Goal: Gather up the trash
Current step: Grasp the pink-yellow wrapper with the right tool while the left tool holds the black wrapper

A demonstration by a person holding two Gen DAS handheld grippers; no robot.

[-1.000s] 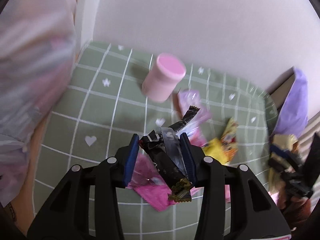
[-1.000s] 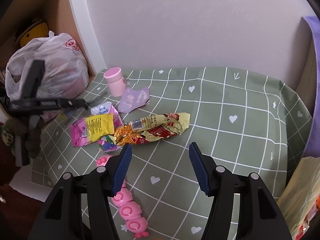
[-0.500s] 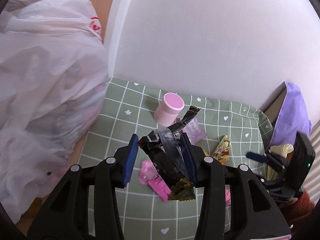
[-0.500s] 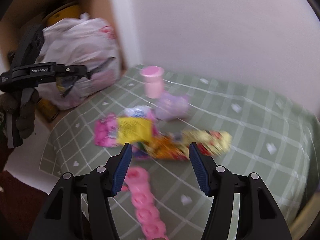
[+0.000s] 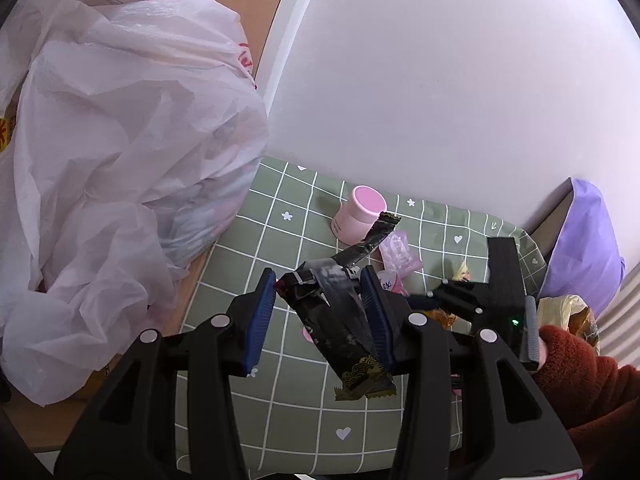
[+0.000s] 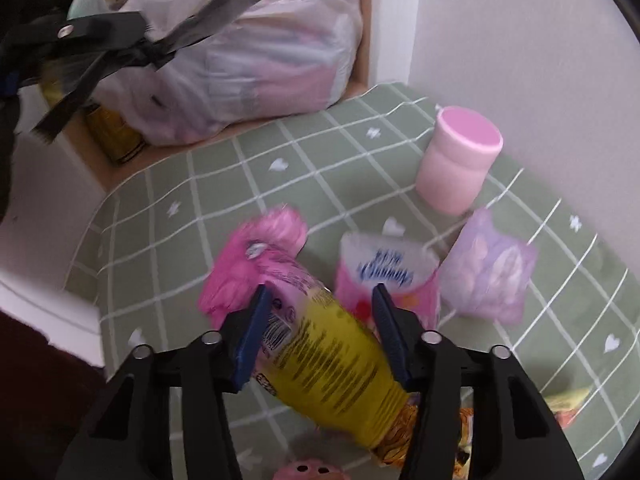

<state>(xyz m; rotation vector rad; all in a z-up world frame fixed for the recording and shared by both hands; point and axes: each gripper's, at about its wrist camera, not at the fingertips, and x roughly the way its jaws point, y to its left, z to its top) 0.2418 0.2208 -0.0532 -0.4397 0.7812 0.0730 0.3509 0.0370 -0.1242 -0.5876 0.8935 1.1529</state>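
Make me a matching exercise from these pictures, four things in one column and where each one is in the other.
Things:
1. black wrapper
2. yellow wrapper
3. pink jar
4. white bag

Places:
A. upright on the green cloth near the wall
B. between the right gripper's closing jaws
C. in the left gripper
D. on the wooden shelf beside the cloth

Pairs: 1-C, 2-B, 3-A, 4-D

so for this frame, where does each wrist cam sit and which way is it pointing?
Left wrist: on the left tool, angled down toward the white plastic bag and green grid tablecloth; its fingers clamp a black foil wrapper; the right tool and a rust-red sleeve show.
Right wrist: on the right tool, pointing down at the cloth; jaws closing around a pink-and-yellow snack packet; the left tool shows top left.
Shared: bag, cloth, pink lidded jar, lilac pouch.
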